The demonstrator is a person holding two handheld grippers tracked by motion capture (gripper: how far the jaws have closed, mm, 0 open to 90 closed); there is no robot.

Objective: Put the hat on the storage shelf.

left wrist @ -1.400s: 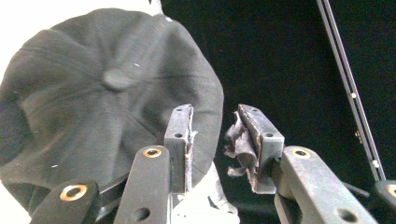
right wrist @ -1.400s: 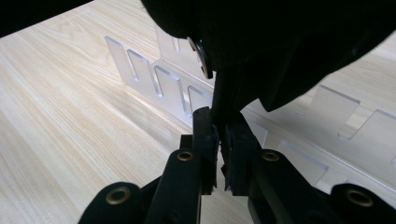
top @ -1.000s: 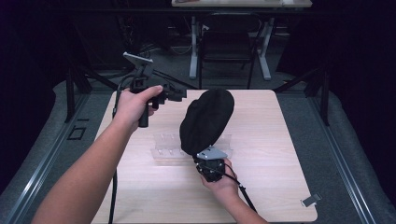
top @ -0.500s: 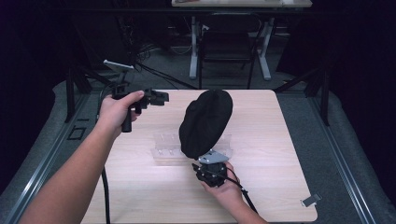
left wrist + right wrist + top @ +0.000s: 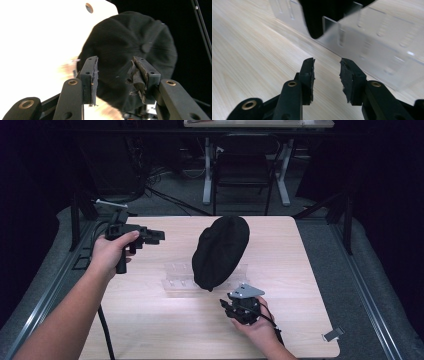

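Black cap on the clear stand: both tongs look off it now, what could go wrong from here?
1. The cap leans on the clear stand with its low edge hanging over the front wall; with both tongs open and nothing between their jaws, it might slide off.
2. The right tongs, whose jaws have just been opening, sit close to the stand; a nudge could shift it.
3. The left tongs, jaws just opened too, point at the cap and could knock it.
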